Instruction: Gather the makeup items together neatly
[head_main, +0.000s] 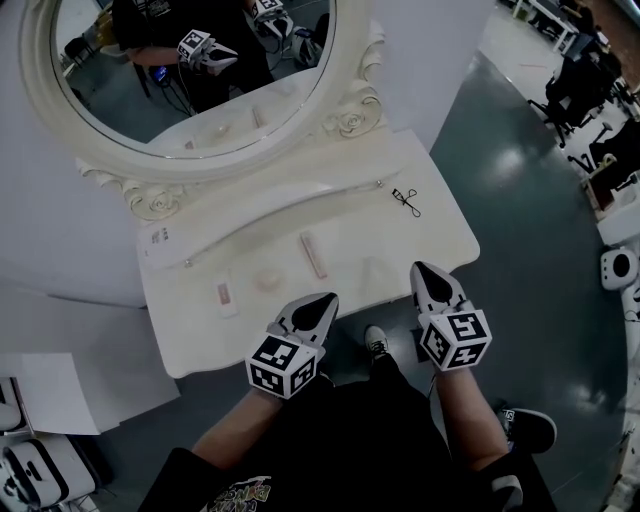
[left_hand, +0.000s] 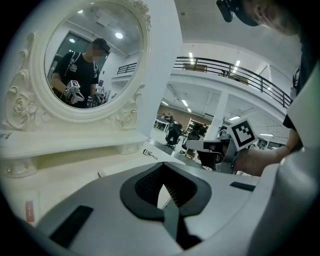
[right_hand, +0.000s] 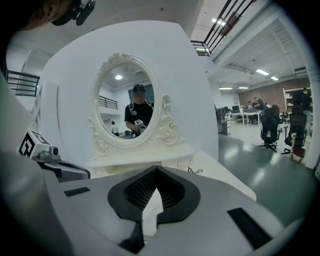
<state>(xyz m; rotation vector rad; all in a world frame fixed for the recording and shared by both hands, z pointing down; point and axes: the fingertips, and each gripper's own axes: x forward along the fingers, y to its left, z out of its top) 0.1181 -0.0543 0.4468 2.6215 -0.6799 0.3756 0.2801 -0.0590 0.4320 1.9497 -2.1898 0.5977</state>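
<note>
Makeup items lie spread over the white vanity table (head_main: 430, 235). A black eyelash curler (head_main: 406, 200) is at the far right; it also shows in the left gripper view (left_hand: 149, 154) and the right gripper view (right_hand: 194, 171). A pink tube (head_main: 313, 254) lies mid-table, with a pale round compact (head_main: 267, 279) to its left and a small pink-and-white stick (head_main: 226, 294) further left. My left gripper (head_main: 318, 308) hangs at the table's near edge, shut and empty (left_hand: 162, 187). My right gripper (head_main: 428, 278) hovers over the near right edge, also shut with nothing in it (right_hand: 152, 197).
An oval mirror (head_main: 190, 70) in a carved white frame stands at the back of the table. Grey floor lies to the right, with a white device (head_main: 620, 268) on it. White boxes (head_main: 50, 400) sit on the floor at the lower left. The person's legs are below the table's edge.
</note>
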